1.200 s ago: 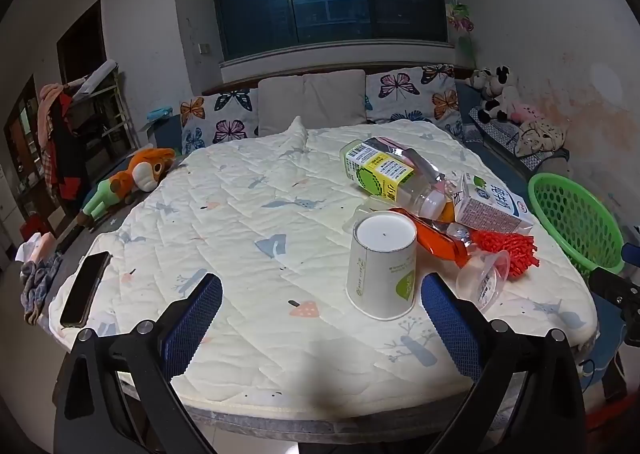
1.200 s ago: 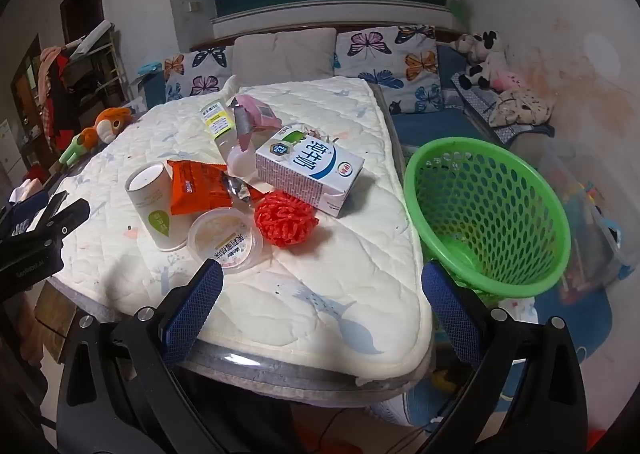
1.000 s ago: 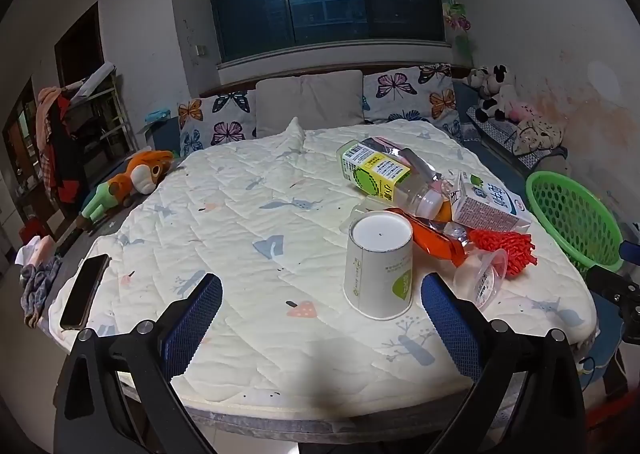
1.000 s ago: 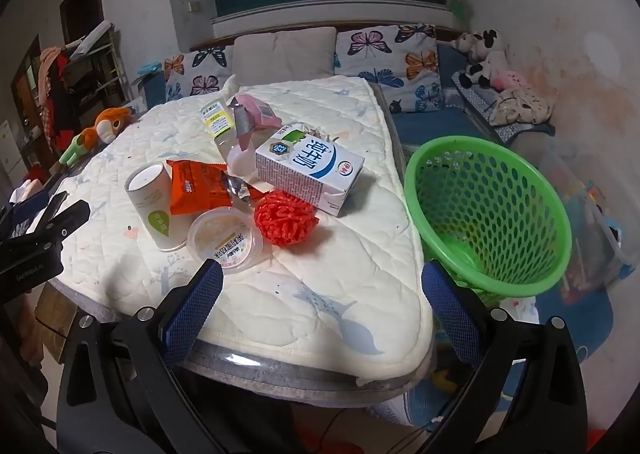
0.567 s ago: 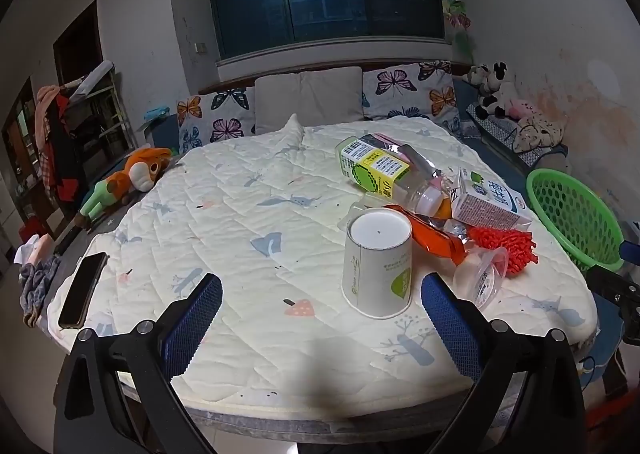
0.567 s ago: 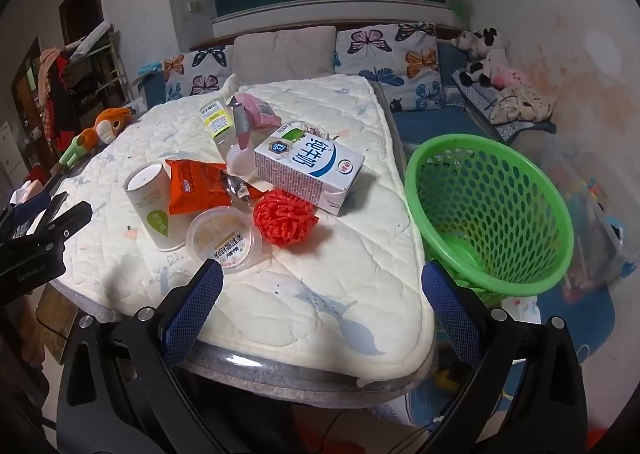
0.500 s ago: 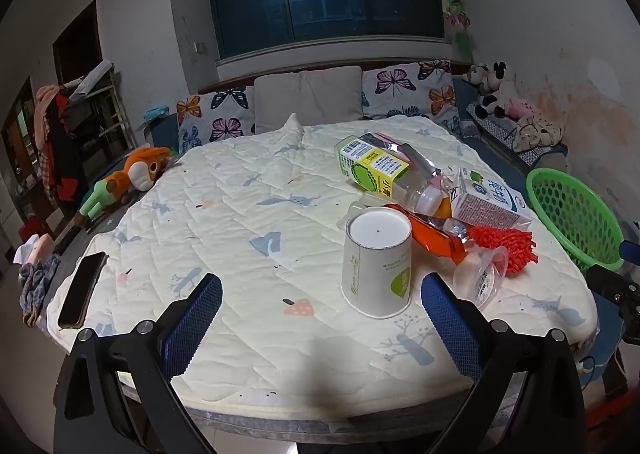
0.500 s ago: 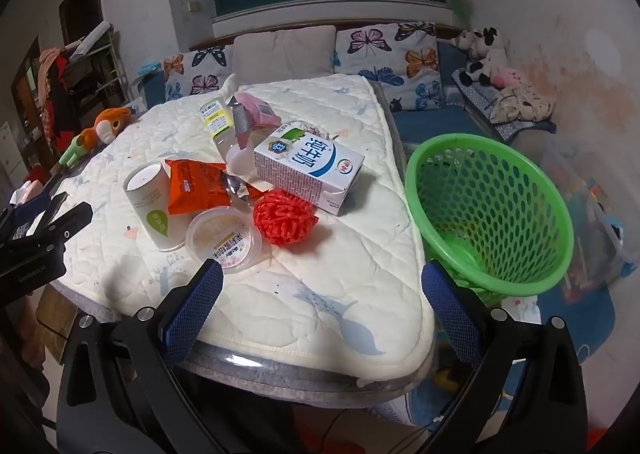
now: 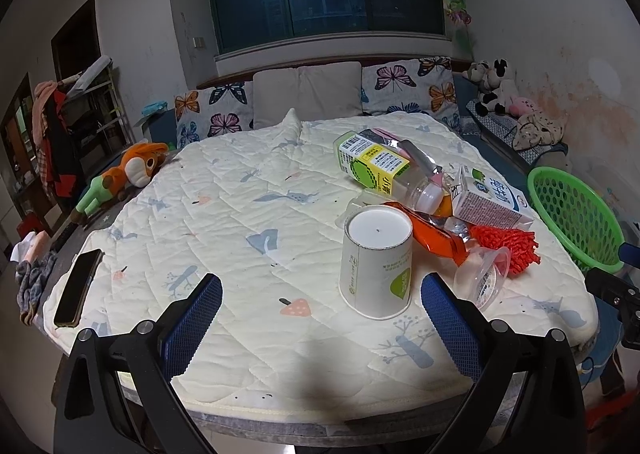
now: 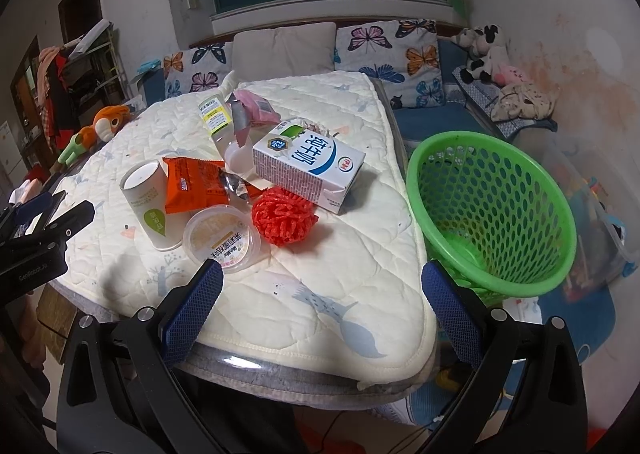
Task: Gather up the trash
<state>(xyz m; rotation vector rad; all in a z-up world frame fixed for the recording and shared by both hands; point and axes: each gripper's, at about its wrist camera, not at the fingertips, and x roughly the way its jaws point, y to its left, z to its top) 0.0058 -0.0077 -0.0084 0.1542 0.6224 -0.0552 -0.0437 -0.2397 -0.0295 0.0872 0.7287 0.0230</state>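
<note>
Trash lies in a heap on the quilted table (image 9: 240, 214). An upturned paper cup (image 9: 377, 260) (image 10: 147, 203) stands nearest my left gripper (image 9: 320, 314), which is open and empty just short of it. Behind the cup lie an orange snack bag (image 9: 436, 238) (image 10: 196, 184), a clear plastic tub (image 9: 482, 278) (image 10: 222, 240), a red mesh ball (image 9: 506, 246) (image 10: 284, 220), a milk carton (image 9: 492, 200) (image 10: 310, 166) and a toppled bottle (image 9: 380, 168) (image 10: 216, 118). My right gripper (image 10: 322, 310) is open and empty at the table's front edge. A green basket (image 10: 492, 210) (image 9: 576, 214) stands right of the table.
A black phone (image 9: 78, 286) lies at the table's left edge. An orange plush toy (image 9: 124, 174) rests off the table's left side. Butterfly cushions (image 9: 412, 84) line the sofa behind. Stuffed animals (image 10: 484, 50) sit at the back right. A blue rug (image 10: 576, 314) is under the basket.
Both views have shifted only slightly; the left gripper has drifted a little. Nothing on the table has moved and both grippers stay open.
</note>
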